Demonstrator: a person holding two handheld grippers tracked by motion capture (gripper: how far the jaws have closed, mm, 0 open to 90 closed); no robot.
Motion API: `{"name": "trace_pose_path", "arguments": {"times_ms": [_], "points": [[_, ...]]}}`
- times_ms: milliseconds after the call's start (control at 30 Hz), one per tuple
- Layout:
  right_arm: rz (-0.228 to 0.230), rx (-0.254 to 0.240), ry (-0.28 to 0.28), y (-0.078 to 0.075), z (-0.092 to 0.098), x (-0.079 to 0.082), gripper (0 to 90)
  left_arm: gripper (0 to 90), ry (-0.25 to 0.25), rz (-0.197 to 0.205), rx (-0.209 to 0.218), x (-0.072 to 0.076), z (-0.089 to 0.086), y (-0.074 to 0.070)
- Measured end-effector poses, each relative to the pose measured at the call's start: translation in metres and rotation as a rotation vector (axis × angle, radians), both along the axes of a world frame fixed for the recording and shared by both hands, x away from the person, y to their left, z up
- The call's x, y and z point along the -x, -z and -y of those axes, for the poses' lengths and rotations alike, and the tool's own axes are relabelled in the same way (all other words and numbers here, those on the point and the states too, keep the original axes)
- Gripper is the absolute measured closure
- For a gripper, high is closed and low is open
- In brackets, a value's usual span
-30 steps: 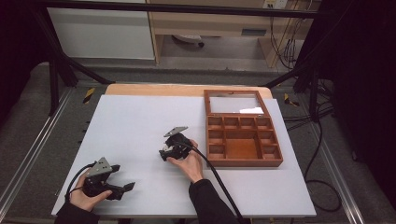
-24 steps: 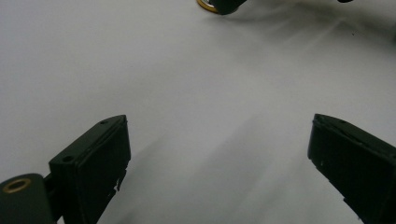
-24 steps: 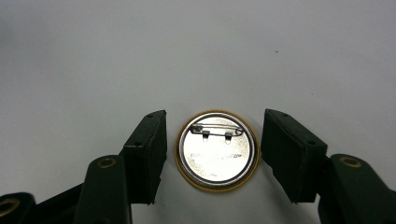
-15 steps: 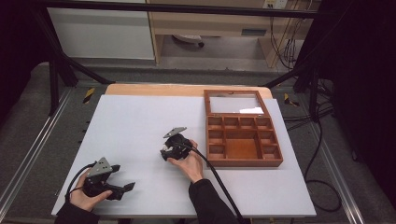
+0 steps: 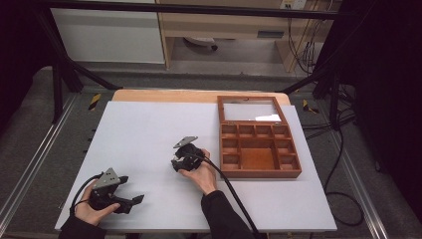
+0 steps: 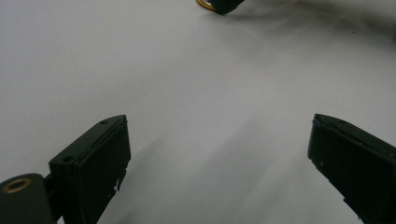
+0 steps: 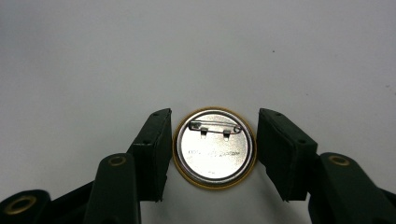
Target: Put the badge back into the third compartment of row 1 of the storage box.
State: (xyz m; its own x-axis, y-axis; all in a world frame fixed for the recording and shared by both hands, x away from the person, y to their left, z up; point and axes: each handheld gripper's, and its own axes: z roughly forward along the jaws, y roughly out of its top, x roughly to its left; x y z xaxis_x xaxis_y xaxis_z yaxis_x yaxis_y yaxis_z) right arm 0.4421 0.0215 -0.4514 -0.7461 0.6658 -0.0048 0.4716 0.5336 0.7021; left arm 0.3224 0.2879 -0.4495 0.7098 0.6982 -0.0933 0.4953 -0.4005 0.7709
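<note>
A round pin badge (image 7: 215,147) lies on the white table with its silver back and clasp facing up, rimmed in gold. My right gripper (image 7: 214,149) is down on the table with one black jaw on each side of the badge. The left jaw is at the rim and a thin gap shows at the right jaw, so it is open. In the high view the right gripper (image 5: 177,163) sits at mid-table, left of the wooden box. My left gripper (image 5: 133,203) rests near the front left edge, open wide and holding nothing (image 6: 219,158). The badge's gold edge (image 6: 205,3) peeks in far ahead of it.
A brown wooden box (image 5: 294,172) with several small empty compartments stands at the right. Its glass-paned lid (image 5: 251,110) lies open toward the back. The white table top (image 5: 144,129) is bare on the left. A cable (image 5: 234,194) trails from the right gripper toward the front edge.
The right gripper has shifted slightly to the left and settled low on the table. The left gripper has stayed where it was.
</note>
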Motion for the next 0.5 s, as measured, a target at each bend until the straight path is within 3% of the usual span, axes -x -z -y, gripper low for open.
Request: {"name": "trace_pose_path", "arguments": {"times_ms": [500], "points": [[-0.009,-0.006,-0.016,-0.0007,0.0020,-0.0017,46.9,5.5,0.003,0.000,-0.002,0.0002,0.0007,0.0003]]}}
